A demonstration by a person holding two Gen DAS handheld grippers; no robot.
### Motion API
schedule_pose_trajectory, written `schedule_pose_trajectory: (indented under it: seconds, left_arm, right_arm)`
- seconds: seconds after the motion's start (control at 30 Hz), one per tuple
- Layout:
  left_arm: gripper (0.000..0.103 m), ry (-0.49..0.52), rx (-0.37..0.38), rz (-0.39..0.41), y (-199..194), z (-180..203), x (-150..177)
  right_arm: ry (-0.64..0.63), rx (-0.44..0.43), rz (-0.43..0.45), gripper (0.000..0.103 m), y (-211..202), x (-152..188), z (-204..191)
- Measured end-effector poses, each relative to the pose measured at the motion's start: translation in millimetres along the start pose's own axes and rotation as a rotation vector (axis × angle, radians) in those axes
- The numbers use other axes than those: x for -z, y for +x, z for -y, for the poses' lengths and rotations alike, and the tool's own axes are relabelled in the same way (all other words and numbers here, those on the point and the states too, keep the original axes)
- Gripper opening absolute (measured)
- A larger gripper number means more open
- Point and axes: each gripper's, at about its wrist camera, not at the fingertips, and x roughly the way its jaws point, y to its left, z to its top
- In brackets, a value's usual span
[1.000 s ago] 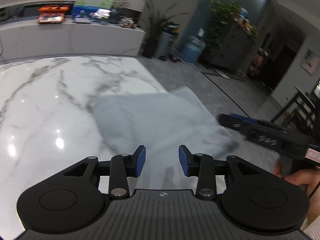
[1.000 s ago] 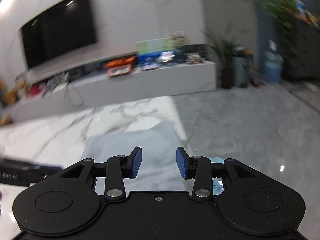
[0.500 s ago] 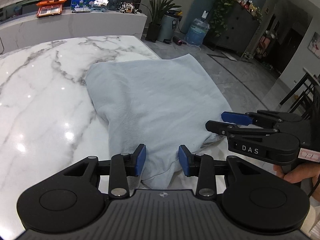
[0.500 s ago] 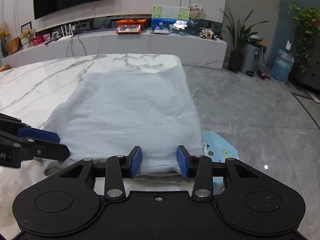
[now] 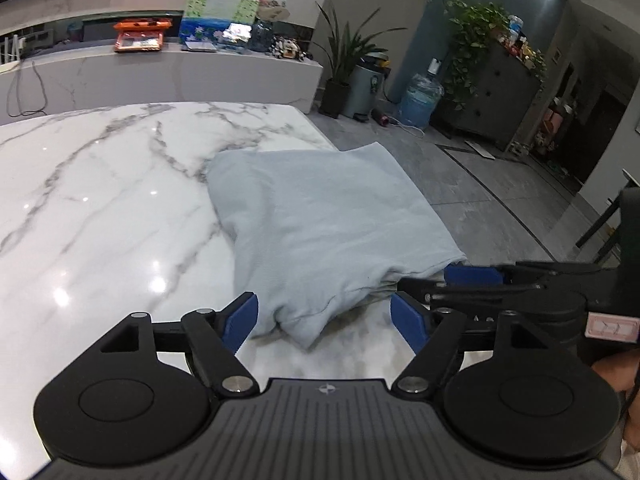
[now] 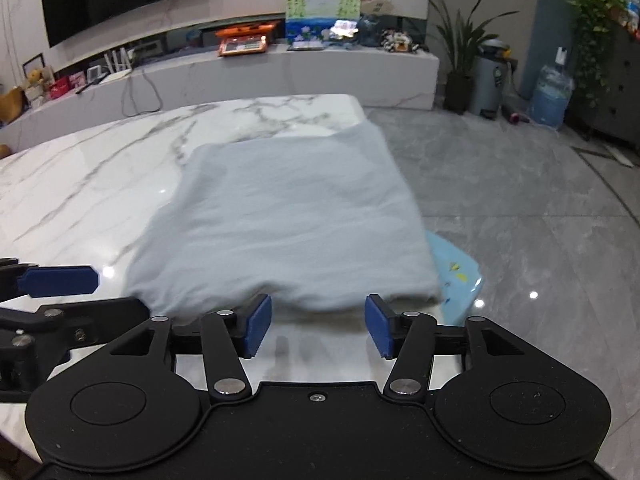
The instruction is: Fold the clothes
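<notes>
One folded pale-blue garment [image 6: 280,224] on the table [image 6: 80,184] — near its right edge — and two claws: left claw [image 5: 324,320], right claw [image 6: 318,326].

both wrist views look down close, sharing the folded garment [image 5: 328,224] [image 6: 288,220].

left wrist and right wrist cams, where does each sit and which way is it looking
Left wrist: sits on the left gripper, looking forward and down at the folded grey garment on the marble table; its opening jaws, the right gripper and a hand show.
Right wrist: sits on the right gripper, looking down the garment; its opening jaws and the left gripper show.
Shared: garment, table, each other's gripper.
</notes>
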Motion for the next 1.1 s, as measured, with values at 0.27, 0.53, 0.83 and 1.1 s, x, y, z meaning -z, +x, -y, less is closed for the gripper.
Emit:
schedule_pose_trajectory:
  seconds: [0.27,0.53,0.83,1.1]
  left_arm:
    - [0.080,-0.023,-0.102,0.000,-8.3,-6.0,4.4]
    - [0.080,-0.047,-0.216,-0.062,-3.7,-17.5,12.5]
    - [0.080,-0.025,-0.252,-0.073,-4.3,-17.2,28.0]
    - [0.080,-0.022,-0.250,-0.050,-10.1,-15.2,29.8]
  right_arm:
    - [0.052,-0.003,0.022,0.066,-24.9,14.4,-18.3]
    - [0.033,0.040,0.024,0.067,-32.4,20.8,-35.3]
    - [0.018,0.019,0.005,0.068,-27.7,21.3,-37.7]
    - [0.036,0.015,0.006,0.068,-27.7,20.9,-34.7]
